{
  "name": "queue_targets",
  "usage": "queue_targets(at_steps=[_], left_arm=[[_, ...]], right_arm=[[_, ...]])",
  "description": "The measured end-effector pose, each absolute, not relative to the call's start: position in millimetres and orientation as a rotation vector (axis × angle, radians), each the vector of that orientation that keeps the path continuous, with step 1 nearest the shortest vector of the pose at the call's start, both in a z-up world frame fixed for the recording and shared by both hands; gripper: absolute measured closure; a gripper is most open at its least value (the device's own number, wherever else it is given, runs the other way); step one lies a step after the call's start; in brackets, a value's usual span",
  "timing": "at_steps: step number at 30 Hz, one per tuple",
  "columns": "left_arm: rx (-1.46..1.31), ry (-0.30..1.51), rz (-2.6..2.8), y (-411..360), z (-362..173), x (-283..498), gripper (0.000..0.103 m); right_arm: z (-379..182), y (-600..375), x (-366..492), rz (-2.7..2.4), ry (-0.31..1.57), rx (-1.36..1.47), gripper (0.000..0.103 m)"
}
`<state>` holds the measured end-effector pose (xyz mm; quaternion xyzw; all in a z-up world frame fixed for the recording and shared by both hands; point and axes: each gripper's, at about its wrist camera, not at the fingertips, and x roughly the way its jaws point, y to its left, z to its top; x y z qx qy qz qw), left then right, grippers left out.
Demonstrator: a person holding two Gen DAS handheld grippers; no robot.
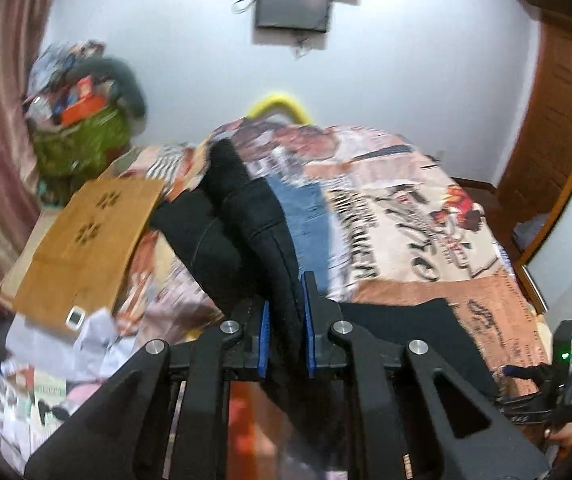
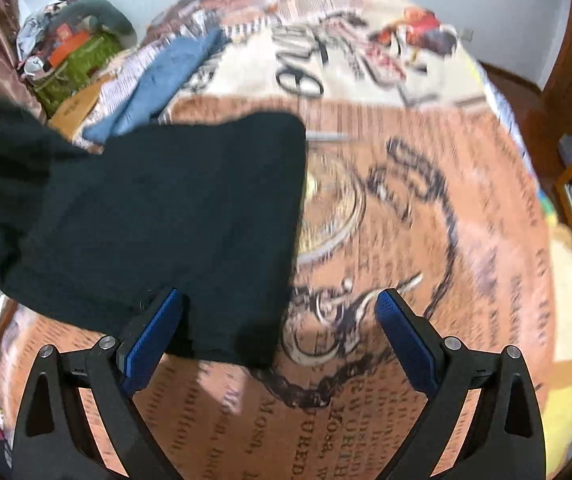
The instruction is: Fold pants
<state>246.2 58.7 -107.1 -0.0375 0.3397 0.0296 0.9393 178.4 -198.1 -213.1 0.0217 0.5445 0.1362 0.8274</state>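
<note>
A: Where are the black pants (image 1: 269,236)?
B: On the printed bedspread (image 2: 426,240), a bunched fold pinched in the left gripper (image 1: 286,320).
A: And the right gripper (image 2: 277,320)?
B: Spread wide, gripping nothing

A printed bedspread (image 1: 426,216) fills the middle of the frame, a blue cloth (image 1: 306,220) lying on it. At left rests a brown cardboard sheet (image 1: 85,248), a green bag (image 1: 81,140) above it. A dark screen (image 1: 294,8) hangs on the wall at top centre.
</note>
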Motion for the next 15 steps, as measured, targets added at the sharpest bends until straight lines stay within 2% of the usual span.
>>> queue_targets(at_steps=[8, 12, 15], left_arm=[[-0.008, 0.672, -0.094, -31, -96, 281, 0.090], [0.048, 0.708, -0.225, -87, -113, 289, 0.090], [0.097, 0.808, -0.348, -124, -140, 290, 0.089]], right_arm=[[-214, -204, 180, 0.338, 1.158, 0.075, 0.007], [-214, -206, 179, 0.348, 1.153, 0.087, 0.007], [-214, -207, 179, 0.355, 1.150, 0.094, 0.007]])
